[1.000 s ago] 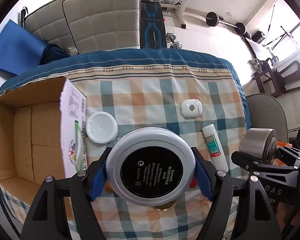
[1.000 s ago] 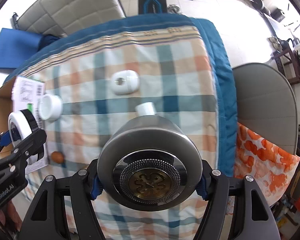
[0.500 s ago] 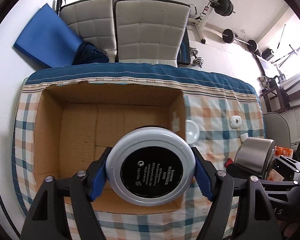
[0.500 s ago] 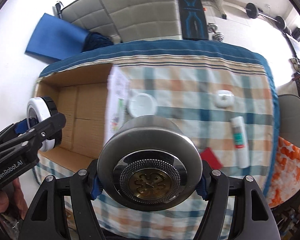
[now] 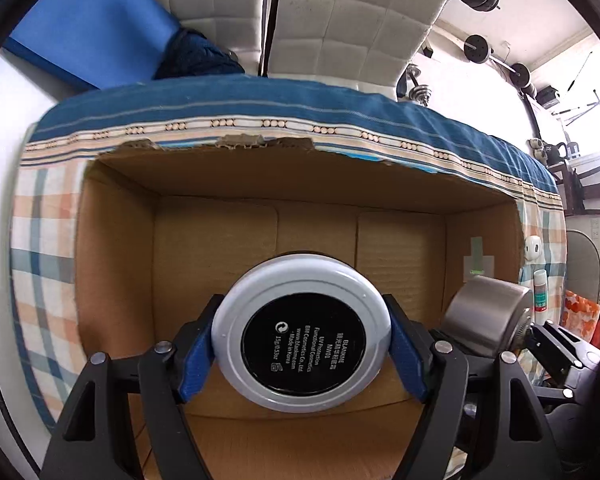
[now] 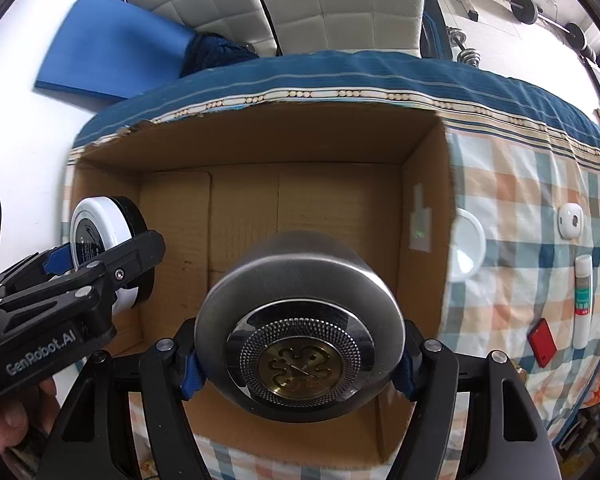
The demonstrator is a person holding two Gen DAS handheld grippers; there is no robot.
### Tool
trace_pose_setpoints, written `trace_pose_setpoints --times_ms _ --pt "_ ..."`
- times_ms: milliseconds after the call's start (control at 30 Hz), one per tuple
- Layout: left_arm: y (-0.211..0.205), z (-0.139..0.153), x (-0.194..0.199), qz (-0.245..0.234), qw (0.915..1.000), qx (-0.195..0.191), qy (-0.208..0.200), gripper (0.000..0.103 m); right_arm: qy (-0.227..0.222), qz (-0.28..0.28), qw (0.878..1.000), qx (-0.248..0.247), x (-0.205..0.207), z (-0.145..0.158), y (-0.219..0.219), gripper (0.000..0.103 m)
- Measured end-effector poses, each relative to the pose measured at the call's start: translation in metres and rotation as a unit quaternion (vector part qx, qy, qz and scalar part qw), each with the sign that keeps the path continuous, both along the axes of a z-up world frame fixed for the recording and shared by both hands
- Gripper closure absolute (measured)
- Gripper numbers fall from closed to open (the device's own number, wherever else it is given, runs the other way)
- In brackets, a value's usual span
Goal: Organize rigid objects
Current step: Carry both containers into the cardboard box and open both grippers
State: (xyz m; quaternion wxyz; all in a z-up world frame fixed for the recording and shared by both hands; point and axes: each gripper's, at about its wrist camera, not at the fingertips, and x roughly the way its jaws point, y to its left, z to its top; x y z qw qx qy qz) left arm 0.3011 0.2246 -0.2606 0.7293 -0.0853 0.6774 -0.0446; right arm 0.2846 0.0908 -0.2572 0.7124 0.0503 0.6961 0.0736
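Cosmetic compact (image 5: 302, 334): round, glossy white rim around a black printed label; pinched edge-on between the blue pads (image 5: 198, 354) of the left tongs (image 5: 302, 344), held over the open cardboard box (image 5: 260, 184).
Metal tin (image 6: 300, 328): squat brushed-steel cylinder, knurled ring and brass ornament on its face; gripped at both sides by the right tongs (image 6: 300, 364), also above the box.
Left tongs pose: fingers closed on the compact, pointing into the box near its left wall; in the right wrist view a hand (image 6: 16, 416) grips the black handle at lower left.
Right tongs pose: fingers closed on the tin, aimed at the box's middle, just right of the left tongs.
Box: brown corrugated card, torn far rim, bare floor.
Counter (image 6: 520, 184): covered with a checked cloth.
Right of box: white round lid (image 6: 468, 250) touching the box wall; further right a white fob (image 6: 570, 221), a white tube (image 6: 582, 300) and a red card (image 6: 542, 342).
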Motion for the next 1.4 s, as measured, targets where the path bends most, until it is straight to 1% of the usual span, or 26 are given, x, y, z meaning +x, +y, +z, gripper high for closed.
trace_pose_setpoints --times_ms 100,300,500,567,667,700,767,833,867,900,933,967,1000,1033,1067,1100,1133,1167,1200,1300,1400 --pt "0.004 -0.020 0.010 0.003 0.9997 -0.017 0.016 0.029 0.011 -0.011 1.000 -0.012 0.013 -0.025 0.010 0.030" --pt "0.004 -0.049 0.025 0.007 0.9973 -0.057 0.045 0.029 0.018 -0.019 0.999 -0.039 0.034 -0.058 0.019 0.030" --pt "-0.004 -0.068 0.041 -0.002 0.9950 -0.073 0.068 0.029 0.035 -0.021 0.998 -0.050 0.049 -0.088 0.023 0.030" --pt "-0.006 -0.074 0.045 -0.001 0.9937 -0.082 0.076 0.029 0.041 -0.023 0.998 -0.050 0.054 -0.097 0.024 0.030" --pt "-0.005 -0.081 0.048 0.005 0.9926 -0.084 0.088 0.029 0.054 -0.030 0.997 -0.055 0.060 -0.110 0.024 0.030" --pt "-0.005 -0.082 0.048 0.004 0.9925 -0.085 0.088 0.029 0.058 -0.033 0.996 -0.059 0.062 -0.113 0.024 0.027" --pt "-0.003 -0.080 0.049 0.005 0.9925 -0.084 0.089 0.029 0.060 -0.033 0.996 -0.063 0.064 -0.115 0.023 0.027" --pt "-0.002 -0.078 0.050 0.006 0.9920 -0.085 0.093 0.028 0.059 -0.031 0.995 -0.071 0.067 -0.115 0.023 0.020" --pt "-0.002 -0.077 0.049 0.007 0.9917 -0.085 0.096 0.026 0.062 -0.029 0.995 -0.068 0.068 -0.116 0.023 0.019" --pt "0.000 -0.075 0.048 0.008 0.9915 -0.086 0.097 0.020 0.065 -0.028 0.995 -0.066 0.070 -0.116 0.023 0.019" --pt "0.001 -0.074 0.047 0.008 0.9915 -0.085 0.099 0.016 0.066 -0.028 0.995 -0.067 0.071 -0.115 0.023 0.019" --pt "0.001 -0.072 0.045 0.005 0.9919 -0.080 0.099 0.015 0.066 -0.028 0.995 -0.069 0.071 -0.114 0.023 0.018" --pt "0.002 -0.070 0.039 0.003 0.9925 -0.074 0.097 0.011 0.066 -0.027 0.995 -0.069 0.071 -0.114 0.023 0.017" --pt "0.003 -0.067 0.037 -0.001 0.9932 -0.065 0.097 0.004 0.067 -0.028 0.995 -0.070 0.072 -0.113 0.023 0.017" --pt "0.004 -0.062 0.036 -0.006 0.9941 -0.052 0.094 0.001 0.067 -0.028 0.995 -0.072 0.071 -0.111 0.024 0.015" --pt "0.005 -0.058 0.034 -0.008 0.9950 -0.044 0.090 0.000 0.067 -0.029 0.995 -0.070 0.069 -0.110 0.024 0.010" --pt "0.006 -0.052 0.031 -0.011 0.9956 -0.037 0.085 0.000 0.068 -0.031 0.995 -0.066 0.067 -0.107 0.024 0.007" --pt "0.009 -0.046 0.028 -0.014 0.9961 -0.029 0.082 0.000 0.070 -0.032 0.995 -0.059 0.066 -0.104 0.025 0.002" --pt "0.011 -0.041 0.025 -0.015 0.9966 -0.022 0.078 0.000 0.070 -0.033 0.996 -0.052 0.061 -0.099 0.024 0.000" --pt "0.018 -0.025 0.014 -0.019 0.9981 0.001 0.058 0.000 0.063 -0.038 0.996 -0.049 0.053 -0.088 0.025 0.000" --pt "0.030 -0.003 -0.002 -0.009 0.9996 0.010 0.024 0.000 0.048 -0.044 0.997 -0.040 0.042 -0.072 0.021 0.000"
